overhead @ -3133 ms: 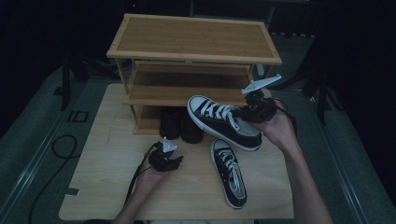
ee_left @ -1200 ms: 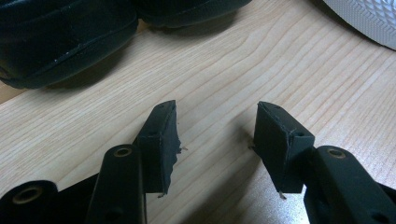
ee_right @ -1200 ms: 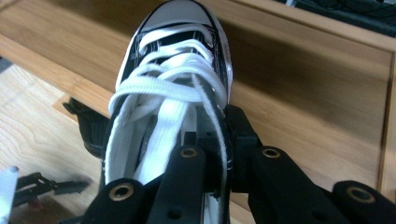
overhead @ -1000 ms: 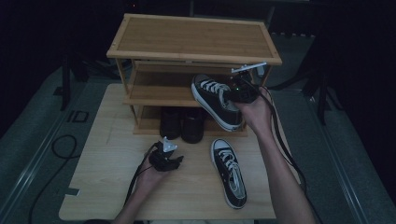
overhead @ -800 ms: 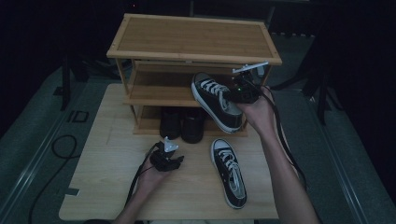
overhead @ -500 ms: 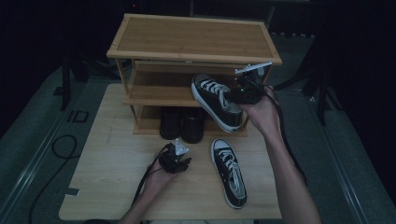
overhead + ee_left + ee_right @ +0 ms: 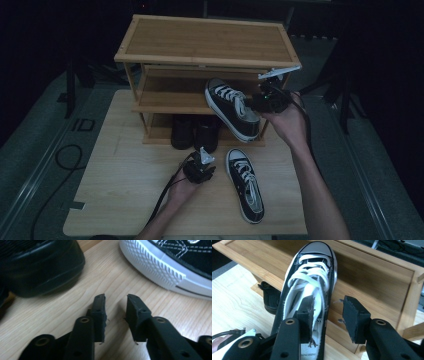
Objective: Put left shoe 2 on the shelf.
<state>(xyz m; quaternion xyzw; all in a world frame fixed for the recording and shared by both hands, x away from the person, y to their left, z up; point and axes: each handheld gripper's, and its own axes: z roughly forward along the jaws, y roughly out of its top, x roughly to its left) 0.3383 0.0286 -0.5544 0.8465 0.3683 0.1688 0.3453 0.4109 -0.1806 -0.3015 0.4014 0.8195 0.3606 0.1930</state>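
- Nearest the person, the second sneaker (image 7: 245, 183) lies flat on the table (image 7: 120, 200), toe towards the rack; its white ribbed sole rim (image 7: 162, 267) shows in the left gripper view.
- Just left of it, the left gripper (image 7: 200, 171) sits low over the bare wood. Its jaws have just been closing and now stand partly apart, with nothing between them (image 7: 115, 312).
- Just beyond that gripper, two black shoes (image 7: 194, 132) stand side by side at the rack's bottom level; one rounded toe (image 7: 42, 265) shows in the left gripper view.
- Farther on, the sneaker (image 7: 232, 107) rests tilted on the front edge of the rack's (image 7: 205, 42) middle shelf, toe up on the shelf and heel hanging out over the front.
- The right gripper (image 7: 262, 100) is at the sneaker's heel. Its jaws stand partly apart: one pad (image 7: 308, 312) reaches inside the shoe's opening, the other (image 7: 354, 315) is outside and clear of the wall, so the sneaker (image 7: 309, 290) is not clamped.
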